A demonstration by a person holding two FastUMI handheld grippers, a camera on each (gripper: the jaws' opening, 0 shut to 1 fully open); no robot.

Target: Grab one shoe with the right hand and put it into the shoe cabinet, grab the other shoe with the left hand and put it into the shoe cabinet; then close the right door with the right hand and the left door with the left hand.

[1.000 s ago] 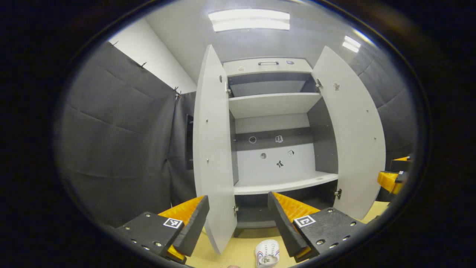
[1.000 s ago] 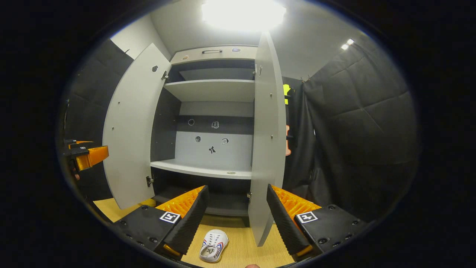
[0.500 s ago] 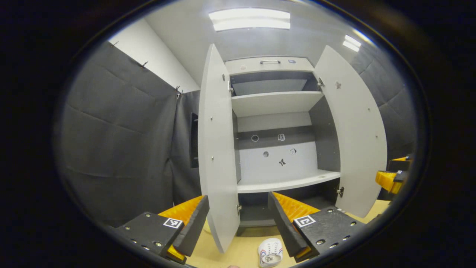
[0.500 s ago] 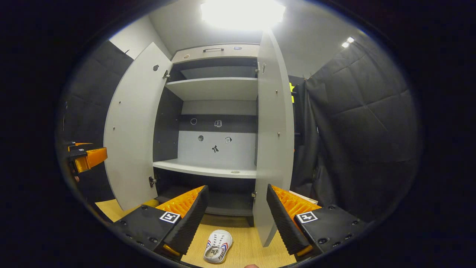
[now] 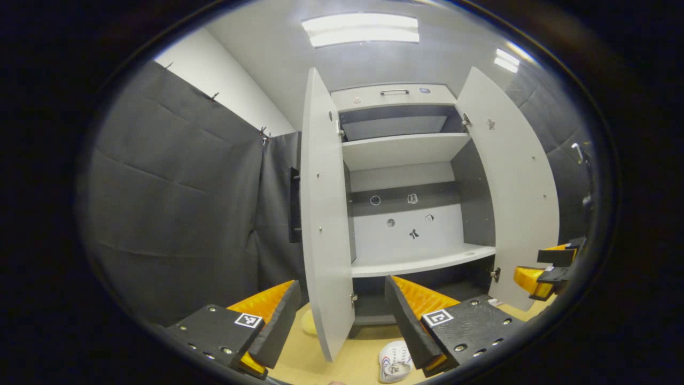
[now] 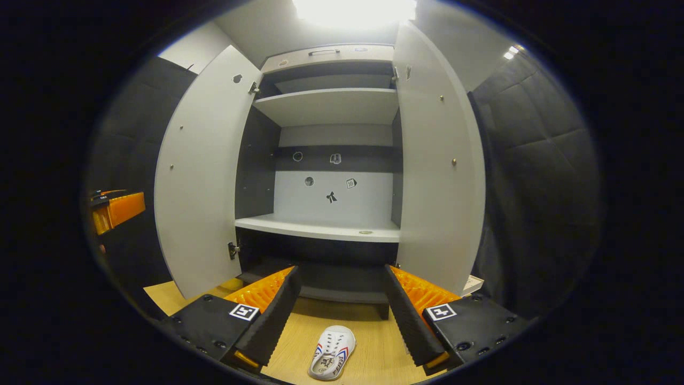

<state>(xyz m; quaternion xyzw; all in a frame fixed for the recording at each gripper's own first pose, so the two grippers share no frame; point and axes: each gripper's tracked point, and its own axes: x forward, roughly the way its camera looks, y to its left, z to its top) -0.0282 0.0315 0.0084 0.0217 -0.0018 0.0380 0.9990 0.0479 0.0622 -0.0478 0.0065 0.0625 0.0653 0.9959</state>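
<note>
1. Shoe cabinet (image 6: 331,214): left door (image 6: 200,171) and right door (image 6: 438,166) both swung open; the shelves in view hold no shoes.
2. White shoe (image 6: 332,353) lies on the wood floor (image 6: 368,342) in front of the cabinet, between the right gripper's (image 6: 339,315) fingers, untouched.
3. Right gripper jaws wide, holding nothing.
4. Left gripper (image 5: 342,321) jaws wide, holding nothing; left door's edge stands between its fingers.
</note>
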